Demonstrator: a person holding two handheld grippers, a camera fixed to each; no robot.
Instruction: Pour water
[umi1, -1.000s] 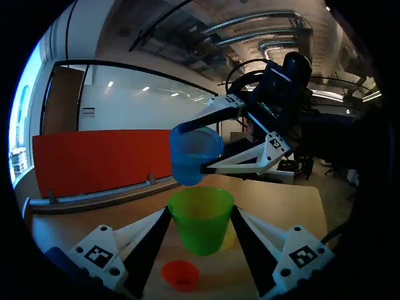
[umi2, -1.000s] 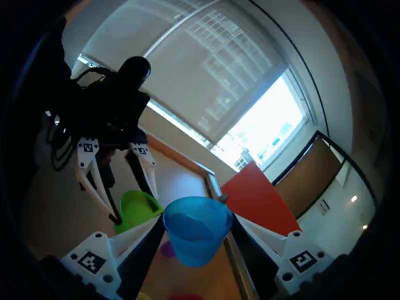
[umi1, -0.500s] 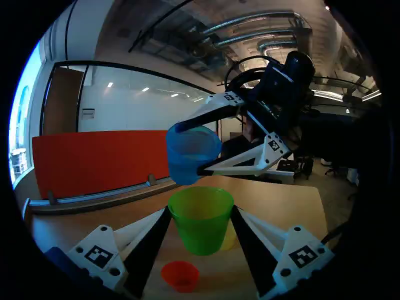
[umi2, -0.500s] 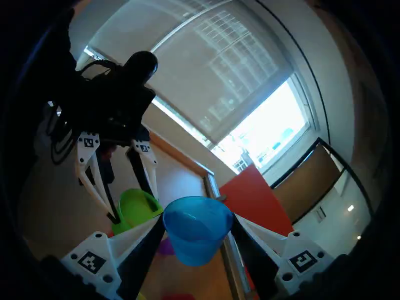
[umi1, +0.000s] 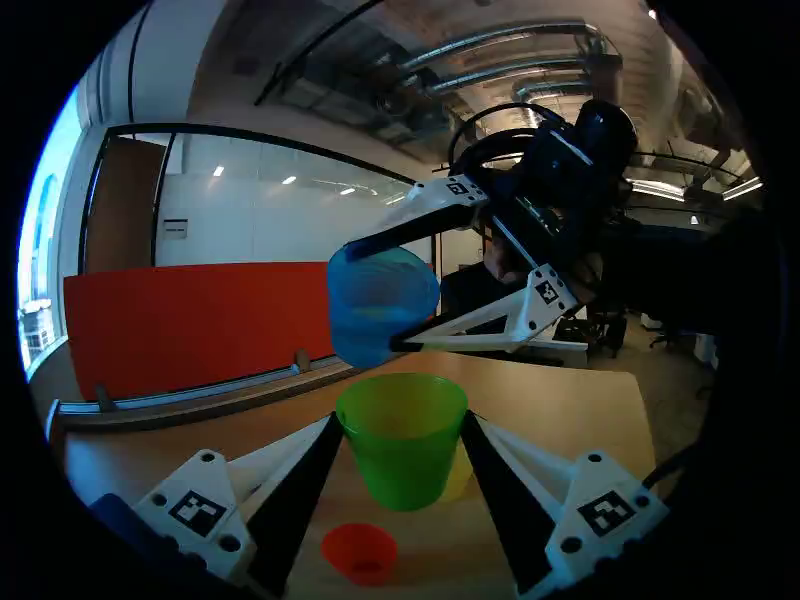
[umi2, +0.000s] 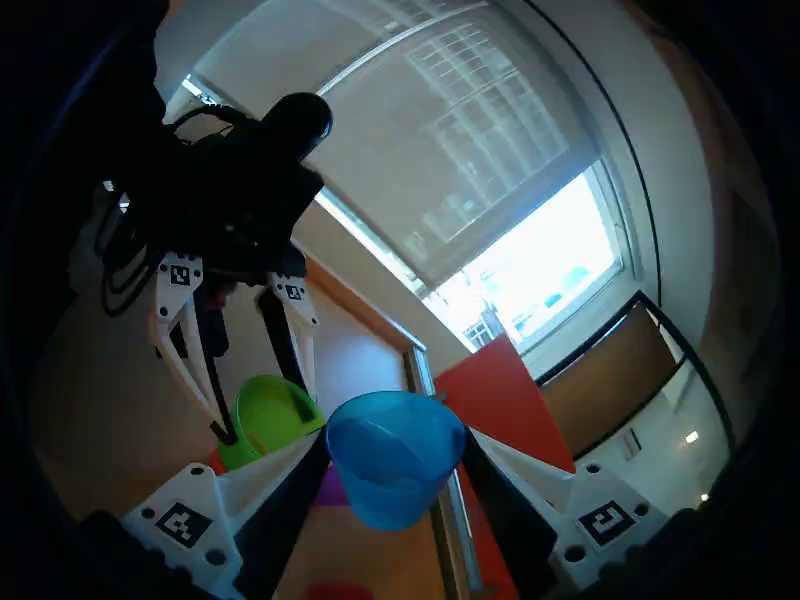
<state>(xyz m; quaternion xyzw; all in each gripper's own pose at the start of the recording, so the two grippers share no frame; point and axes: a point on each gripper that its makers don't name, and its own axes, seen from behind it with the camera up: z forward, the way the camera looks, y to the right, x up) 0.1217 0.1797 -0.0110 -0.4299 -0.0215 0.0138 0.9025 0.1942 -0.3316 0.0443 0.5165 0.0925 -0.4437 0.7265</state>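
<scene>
With the left gripper (umi1: 401, 422), clamped a green cup (umi1: 402, 460) from both sides, upright over the wooden table (umi1: 570, 400). With the right gripper (umi2: 395, 438), pinched a translucent blue cup (umi2: 395, 470) the same way, raised above and just behind the green cup's rim, apart from it. Made out what was probably water low inside the blue cup, though hazily. Found a small red cup (umi1: 360, 552) on the table below the green one, something yellow (umi1: 460, 478) peeking from behind it, and something purple (umi2: 332, 488) near the blue cup's base. Saw a red partition (umi1: 200, 315) along the table's far edge and a bright window (umi2: 540, 265) beyond.
</scene>
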